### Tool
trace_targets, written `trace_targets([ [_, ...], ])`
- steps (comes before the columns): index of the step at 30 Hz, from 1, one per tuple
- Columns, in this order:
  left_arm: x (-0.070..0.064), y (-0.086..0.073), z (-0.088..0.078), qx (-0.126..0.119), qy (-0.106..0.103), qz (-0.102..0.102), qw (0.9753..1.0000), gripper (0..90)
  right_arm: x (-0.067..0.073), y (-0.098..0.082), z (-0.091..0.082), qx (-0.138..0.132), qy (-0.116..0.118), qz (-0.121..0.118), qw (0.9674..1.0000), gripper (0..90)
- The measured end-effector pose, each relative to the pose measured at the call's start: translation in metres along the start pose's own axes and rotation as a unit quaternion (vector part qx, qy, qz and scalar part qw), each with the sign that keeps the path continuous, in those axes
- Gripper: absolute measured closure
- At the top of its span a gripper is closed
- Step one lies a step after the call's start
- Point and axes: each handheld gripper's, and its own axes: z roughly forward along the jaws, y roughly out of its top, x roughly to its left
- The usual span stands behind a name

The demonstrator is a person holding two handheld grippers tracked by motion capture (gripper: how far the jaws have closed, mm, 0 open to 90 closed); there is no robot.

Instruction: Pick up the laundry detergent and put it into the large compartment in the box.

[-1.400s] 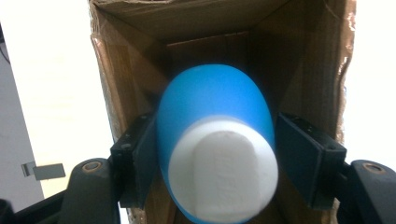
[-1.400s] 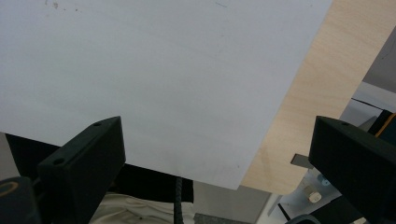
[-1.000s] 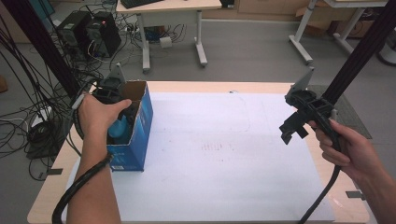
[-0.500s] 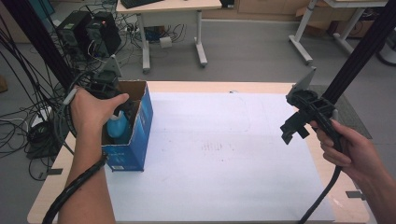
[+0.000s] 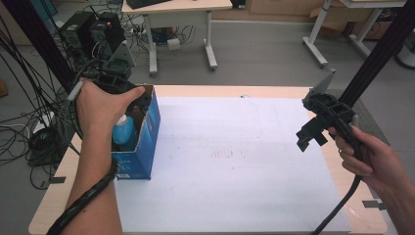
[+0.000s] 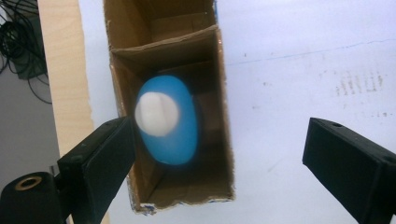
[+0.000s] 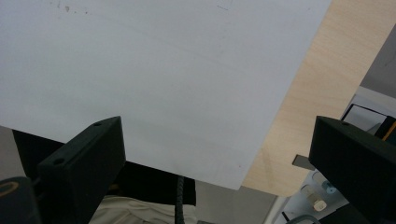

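A blue bottle (image 6: 175, 135) with a white cap (image 6: 156, 113) stands inside an open blue cardboard box (image 5: 147, 142) at the table's left edge; from above the bottle (image 5: 125, 132) shows beside the hand. My left gripper (image 6: 219, 140) hangs over the box, pointing down, and its jaws have just been opening. They stand wide apart, above the bottle and not touching it. In the high view a hand covers most of the left gripper (image 5: 134, 105). My right gripper (image 5: 313, 134) is held above the right side of the table, open and empty, over the white sheet (image 7: 163, 70).
A large white sheet (image 5: 235, 156) covers most of the wooden table (image 5: 49, 205). A black frame pole (image 5: 377, 58) rises at the right. Cables and computer boxes (image 5: 93, 29) lie on the floor to the left, and desk legs (image 5: 210, 44) stand beyond the far edge.
The left hand has risen from the box and shifted toward the far side. Its jaws have spread, and more of the bottle now shows inside the box. The right hand has stayed put.
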Motion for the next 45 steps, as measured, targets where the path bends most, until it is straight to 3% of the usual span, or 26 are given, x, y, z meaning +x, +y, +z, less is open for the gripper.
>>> trace_targets([
  [8, -0.024, 0.002, -0.011, -0.011, -0.008, 0.021, 0.9997, 9.3, -0.007, -0.002, -0.001, 0.001, 0.009, 0.002, 1.0000, 3.6],
  [16, -0.047, 0.012, -0.009, 0.000, -0.014, 0.051, 0.9986, 9.4, -0.013, -0.005, -0.001, -0.001, 0.013, 0.007, 0.9999, 3.6],
  [24, -0.063, 0.018, -0.004, 0.002, -0.014, 0.064, 0.9979, 9.2, -0.018, -0.007, 0.000, -0.002, 0.016, 0.008, 0.9998, 3.6],
  [29, -0.069, 0.023, 0.001, 0.005, -0.018, 0.071, 0.9973, 9.0, -0.019, -0.007, 0.000, -0.002, 0.018, 0.008, 0.9998, 3.6],
  [32, -0.075, 0.025, 0.007, 0.010, -0.010, 0.078, 0.9969, 9.0, -0.021, -0.006, 0.000, -0.001, 0.020, 0.010, 0.9997, 3.6],
  [45, -0.078, 0.029, 0.015, 0.013, -0.020, 0.083, 0.9962, 9.0, -0.024, -0.006, 0.001, -0.002, 0.021, 0.012, 0.9997, 3.6],
])
